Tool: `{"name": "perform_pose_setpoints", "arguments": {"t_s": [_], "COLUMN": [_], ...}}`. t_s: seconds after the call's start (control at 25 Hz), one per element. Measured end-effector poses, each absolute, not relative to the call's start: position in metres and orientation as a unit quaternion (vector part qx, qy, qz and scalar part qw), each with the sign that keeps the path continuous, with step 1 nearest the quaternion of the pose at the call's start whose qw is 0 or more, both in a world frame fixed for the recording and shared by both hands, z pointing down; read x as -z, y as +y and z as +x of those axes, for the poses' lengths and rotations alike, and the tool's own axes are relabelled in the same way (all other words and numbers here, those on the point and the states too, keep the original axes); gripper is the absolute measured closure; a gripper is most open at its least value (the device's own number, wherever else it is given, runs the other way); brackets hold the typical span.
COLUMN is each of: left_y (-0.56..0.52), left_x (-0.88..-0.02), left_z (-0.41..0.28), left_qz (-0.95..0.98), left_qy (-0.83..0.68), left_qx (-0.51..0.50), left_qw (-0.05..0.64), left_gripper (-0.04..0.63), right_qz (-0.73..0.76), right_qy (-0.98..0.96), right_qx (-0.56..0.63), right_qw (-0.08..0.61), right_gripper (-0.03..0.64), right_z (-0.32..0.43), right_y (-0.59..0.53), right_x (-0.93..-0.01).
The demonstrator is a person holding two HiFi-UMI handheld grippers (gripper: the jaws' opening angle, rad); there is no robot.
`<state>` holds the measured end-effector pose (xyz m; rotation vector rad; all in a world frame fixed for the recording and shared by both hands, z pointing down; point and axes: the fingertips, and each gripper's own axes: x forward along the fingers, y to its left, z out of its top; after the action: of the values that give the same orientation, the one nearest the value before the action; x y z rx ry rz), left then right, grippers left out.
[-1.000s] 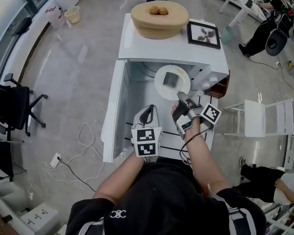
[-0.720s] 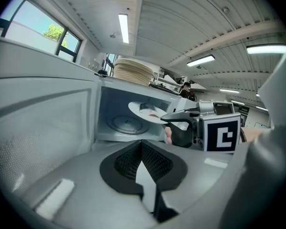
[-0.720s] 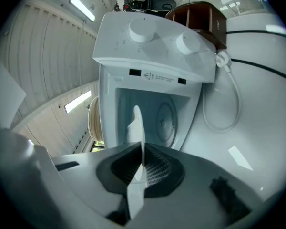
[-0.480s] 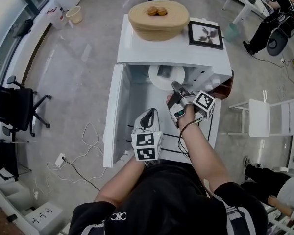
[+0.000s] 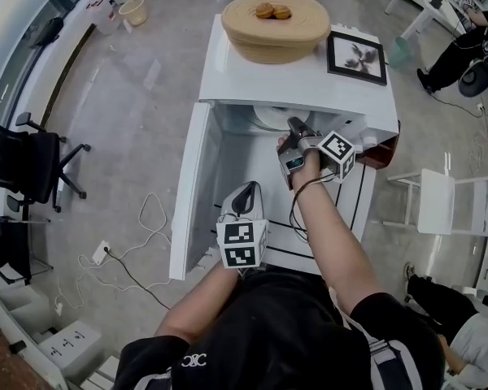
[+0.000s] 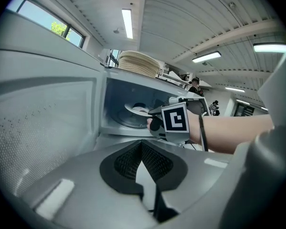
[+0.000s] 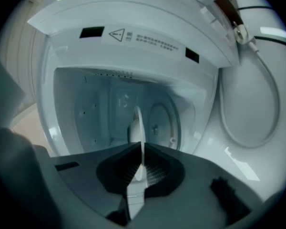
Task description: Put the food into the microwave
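As right claw (image 5: 296, 127) grips plate (image 7: 136, 123), microwave (image 5: 252, 84) stands open

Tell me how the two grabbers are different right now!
The right gripper pinches the rim of the white plate, while the left gripper has its jaws together on nothing. The right gripper reaches into the open microwave, but the left gripper hangs outside, near the open door. Both carry a cube with square markers.
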<state>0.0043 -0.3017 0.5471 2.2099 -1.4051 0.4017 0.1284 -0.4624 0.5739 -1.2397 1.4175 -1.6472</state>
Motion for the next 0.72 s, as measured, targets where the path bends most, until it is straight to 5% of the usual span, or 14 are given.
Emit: {"name": "perform_pose_setpoints", "arguments": {"t_s": [0.72], "left_y": [-0.299], "left_x": [-0.567], "left_z": [0.0], "left_qz": [0.795], "left_qy": [-0.522], "left_qx": [-0.156], "left_qw": [0.268], "left_gripper": [0.586], "right_qz": [-0.528], "right_qy": [0.528], "right_qx": [0.604], "right_qw": [0.28], "right_gripper": [0.598], "right_z": [0.13], "right_y": [-0.509], "right_x": [-0.599]}}
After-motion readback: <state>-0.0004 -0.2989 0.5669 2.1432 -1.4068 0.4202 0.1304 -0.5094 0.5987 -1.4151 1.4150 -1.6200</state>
